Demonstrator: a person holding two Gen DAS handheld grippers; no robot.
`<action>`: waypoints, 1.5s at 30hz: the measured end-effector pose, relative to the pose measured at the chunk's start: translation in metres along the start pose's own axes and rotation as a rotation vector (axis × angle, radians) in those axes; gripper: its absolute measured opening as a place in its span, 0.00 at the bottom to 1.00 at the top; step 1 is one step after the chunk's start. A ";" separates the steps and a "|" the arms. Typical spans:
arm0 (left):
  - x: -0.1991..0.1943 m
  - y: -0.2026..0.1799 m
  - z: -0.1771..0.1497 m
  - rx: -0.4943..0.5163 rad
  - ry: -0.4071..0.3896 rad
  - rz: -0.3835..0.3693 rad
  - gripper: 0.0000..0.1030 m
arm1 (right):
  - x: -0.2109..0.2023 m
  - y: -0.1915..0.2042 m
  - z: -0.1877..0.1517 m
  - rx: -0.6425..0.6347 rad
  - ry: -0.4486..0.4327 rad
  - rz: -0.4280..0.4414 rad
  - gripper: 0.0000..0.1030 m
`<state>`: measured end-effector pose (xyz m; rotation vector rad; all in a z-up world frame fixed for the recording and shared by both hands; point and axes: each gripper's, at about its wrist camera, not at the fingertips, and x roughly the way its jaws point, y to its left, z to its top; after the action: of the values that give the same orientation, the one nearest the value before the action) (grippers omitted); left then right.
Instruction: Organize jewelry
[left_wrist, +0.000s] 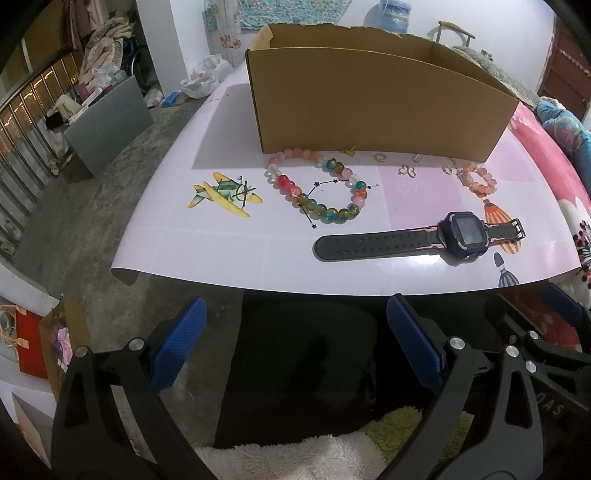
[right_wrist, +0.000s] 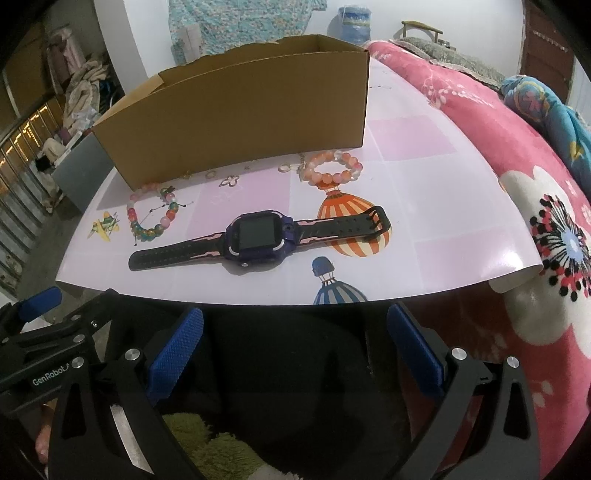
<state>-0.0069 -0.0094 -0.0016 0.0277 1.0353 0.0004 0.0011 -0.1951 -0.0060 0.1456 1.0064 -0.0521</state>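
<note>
A brown cardboard box (left_wrist: 369, 99) (right_wrist: 236, 118) stands open at the back of a pink printed mat (left_wrist: 221, 251) (right_wrist: 461, 251). In front of it lie a multicolour bead bracelet (left_wrist: 317, 184) (right_wrist: 151, 214), a smaller orange bead bracelet (left_wrist: 478, 181) (right_wrist: 334, 170), several small gold rings and charms (left_wrist: 380, 158) (right_wrist: 229, 181), and a dark watch (left_wrist: 424, 240) (right_wrist: 258, 236) nearest me. My left gripper (left_wrist: 295, 332) and right gripper (right_wrist: 295, 339) both hover open before the mat's front edge, holding nothing.
A pink floral blanket (right_wrist: 498, 122) lies right of the mat. Left of it the concrete floor (left_wrist: 92, 206) carries a grey box (left_wrist: 110, 125) and clutter. Dark fabric and fleece sit under the grippers.
</note>
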 end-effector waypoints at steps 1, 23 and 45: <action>0.000 0.000 0.000 0.000 0.000 0.001 0.92 | 0.000 0.000 0.000 0.000 0.000 0.000 0.95; 0.000 0.000 0.000 0.001 0.001 0.003 0.92 | 0.000 -0.002 0.000 0.007 0.004 0.005 0.95; -0.002 0.002 -0.002 0.007 -0.006 0.020 0.92 | 0.001 -0.004 -0.002 0.019 0.012 0.013 0.95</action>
<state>-0.0098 -0.0071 -0.0012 0.0446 1.0288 0.0145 -0.0002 -0.1988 -0.0087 0.1697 1.0176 -0.0491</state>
